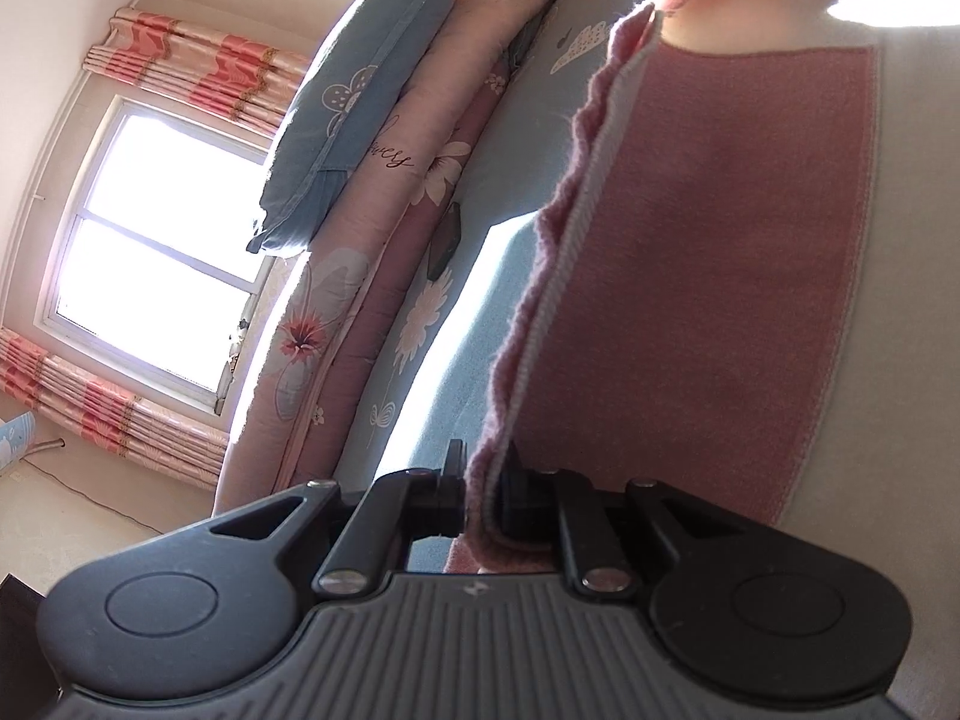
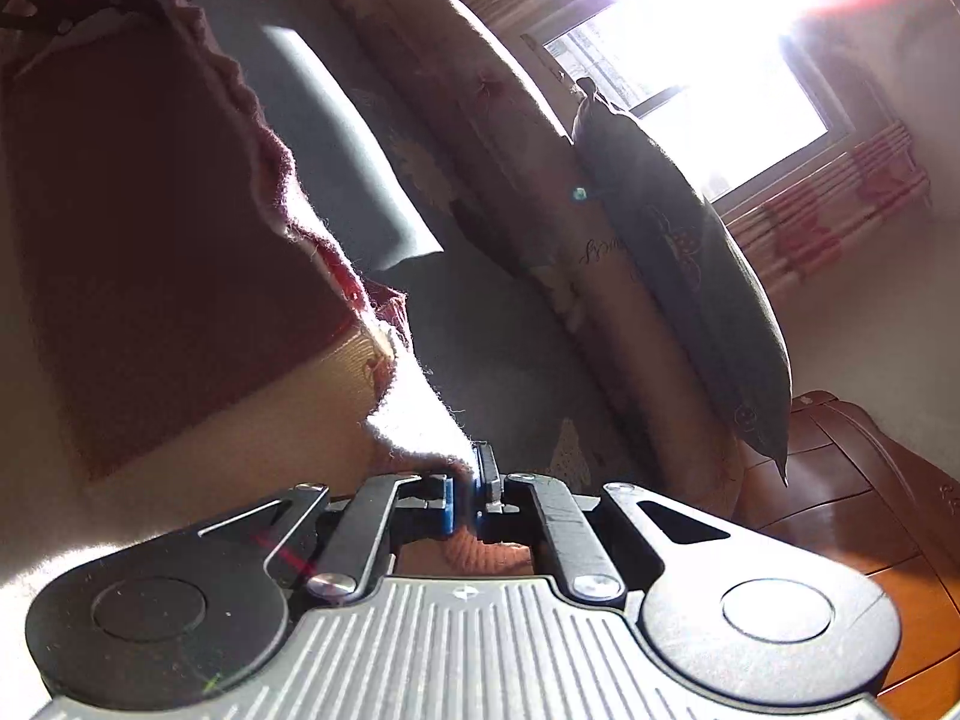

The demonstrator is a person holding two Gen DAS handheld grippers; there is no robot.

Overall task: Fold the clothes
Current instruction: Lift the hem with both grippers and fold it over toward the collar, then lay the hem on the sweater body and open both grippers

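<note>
Left gripper (image 1: pixel 483 480) pinching pink knit garment (image 1: pixel 720 252) by its wavy edge | right gripper (image 2: pixel 471 489) clamped on its white hem | garment stretched between them above blue sheet (image 1: pixel 522 120) | beyond: quilt (image 1: pixel 384 228), pillow (image 1: pixel 366 90), window (image 1: pixel 150 240)

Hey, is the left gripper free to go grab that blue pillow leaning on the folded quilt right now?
Probably not. The left gripper is shut on the pink garment's edge, so it would have to let go first. Otherwise nothing seems to block the way to the pillow.
</note>
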